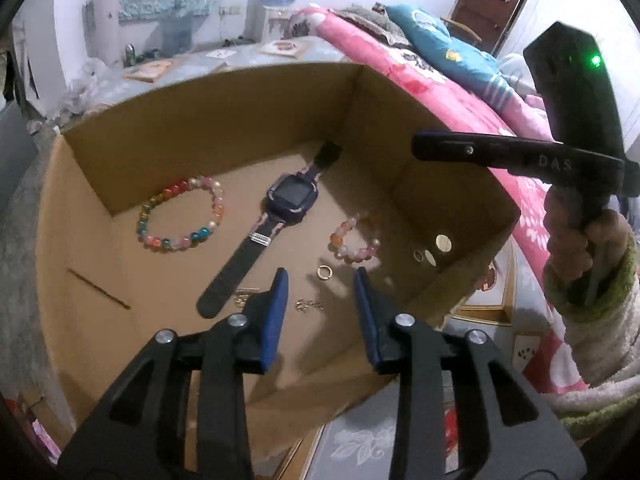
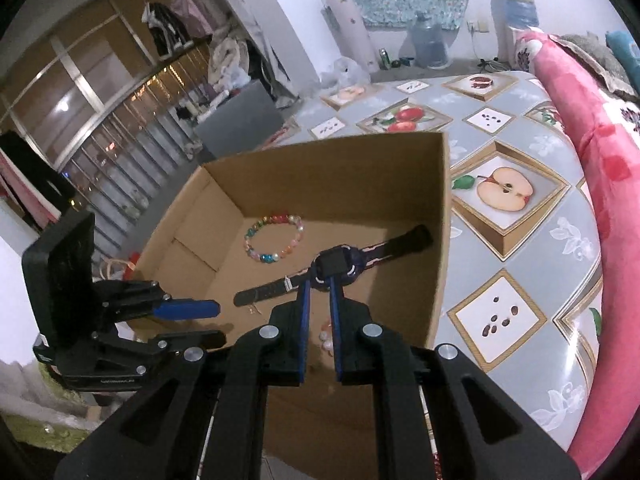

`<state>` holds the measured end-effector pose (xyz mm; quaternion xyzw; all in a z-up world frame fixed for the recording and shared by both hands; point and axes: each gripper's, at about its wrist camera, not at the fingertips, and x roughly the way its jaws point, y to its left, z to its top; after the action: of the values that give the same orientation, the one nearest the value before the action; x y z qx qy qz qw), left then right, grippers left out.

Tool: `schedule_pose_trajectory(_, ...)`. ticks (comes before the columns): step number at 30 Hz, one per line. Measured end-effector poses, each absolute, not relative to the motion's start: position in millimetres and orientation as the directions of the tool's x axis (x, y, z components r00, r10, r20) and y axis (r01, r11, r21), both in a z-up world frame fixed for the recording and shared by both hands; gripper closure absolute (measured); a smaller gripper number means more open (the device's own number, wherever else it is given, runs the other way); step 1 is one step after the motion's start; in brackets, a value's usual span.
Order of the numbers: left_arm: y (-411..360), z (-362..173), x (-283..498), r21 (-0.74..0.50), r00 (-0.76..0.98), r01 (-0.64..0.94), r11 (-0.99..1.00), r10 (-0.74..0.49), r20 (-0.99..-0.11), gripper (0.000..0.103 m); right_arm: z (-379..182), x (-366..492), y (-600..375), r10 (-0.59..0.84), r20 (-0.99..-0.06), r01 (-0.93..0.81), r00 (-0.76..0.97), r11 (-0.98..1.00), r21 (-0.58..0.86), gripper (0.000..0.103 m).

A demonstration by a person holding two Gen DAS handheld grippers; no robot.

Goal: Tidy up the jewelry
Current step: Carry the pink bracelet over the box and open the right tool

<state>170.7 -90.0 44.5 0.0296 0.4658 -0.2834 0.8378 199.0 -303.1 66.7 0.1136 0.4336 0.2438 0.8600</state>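
Observation:
An open cardboard box [image 1: 200,96] [image 2: 400,184] holds a rainbow bead bracelet [image 1: 160,200] [image 2: 276,218], a dark smartwatch [image 1: 294,194] [image 2: 338,260], a pink bead bracelet [image 1: 344,240] [image 2: 326,336], a gold ring [image 1: 324,272] and small chain bits [image 1: 308,305]. My left gripper [image 1: 321,280] [image 2: 220,320] hangs open over the near part of the box floor, nothing between its blue pads. My right gripper [image 2: 319,283] [image 1: 418,148] hovers above the box's right wall, pointing at the watch. Its fingers stand a narrow gap apart and hold nothing.
The box rests on a bed with a grey fruit-print sheet [image 2: 504,192]. A pink blanket [image 2: 600,140] [image 1: 420,80] is bunched along the right side. A hand in a fuzzy sleeve [image 1: 568,248] grips the right tool. Water bottles and clutter stand by the far wall.

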Motion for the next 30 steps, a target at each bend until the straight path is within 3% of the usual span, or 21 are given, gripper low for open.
schedule_pose_trajectory(5, -62, 75, 156, -0.177, 0.530, 0.459, 0.870, -0.428, -0.732, 0.049, 77, 189, -336, 0.490, -0.644, -0.254, 0.587, 0.867, 0.429, 0.091)
schedule_pose_trajectory(8, -36, 94, 150, -0.144, 0.618, 0.389, 0.910, -0.374, -0.692, 0.033, 77, 183, -351, 0.479, -0.627, -0.211, 0.614, 0.865, 0.455, 0.073)
schedule_pose_trajectory(12, 0, 99, 153, -0.120, 0.686, 0.238, 0.964, -0.254, -0.682, 0.021, 59, 181, -366, 0.516, -0.618, -0.157, 0.594, 0.827, 0.539, 0.054)
schedule_pose_trajectory(13, 7, 94, 156, -0.130, 0.681, 0.203, 0.970, -0.235, -0.693, 0.020, 50, 181, -367, 0.522, -0.630, -0.131, 0.576, 0.819, 0.559, 0.049)
schedule_pose_trajectory(18, 28, 50, 177, -0.269, 0.526, 0.060, 0.961, -0.259, -0.810, 0.020, 14, 184, -349, 0.558, -0.700, -0.063, 0.446, 0.799, 0.597, 0.045)
schedule_pose_trajectory(22, 15, 30, 176, -0.392, 0.444, 0.119, 0.912, -0.402, -0.801, 0.020, 15, 179, -336, 0.507, -0.737, -0.054, 0.447, 0.838, 0.543, 0.044)
schedule_pose_trajectory(26, -7, 29, 167, -0.268, 0.482, 0.125, 0.955, -0.294, -0.825, 0.018, 14, 174, -333, 0.504, -0.753, -0.029, 0.423, 0.838, 0.545, 0.044)
schedule_pose_trajectory(30, -13, 30, 162, -0.287, 0.473, 0.128, 0.949, -0.313, -0.824, 0.018, 17, 161, -331, 0.445, -0.786, 0.008, 0.430, 0.868, 0.496, 0.044)
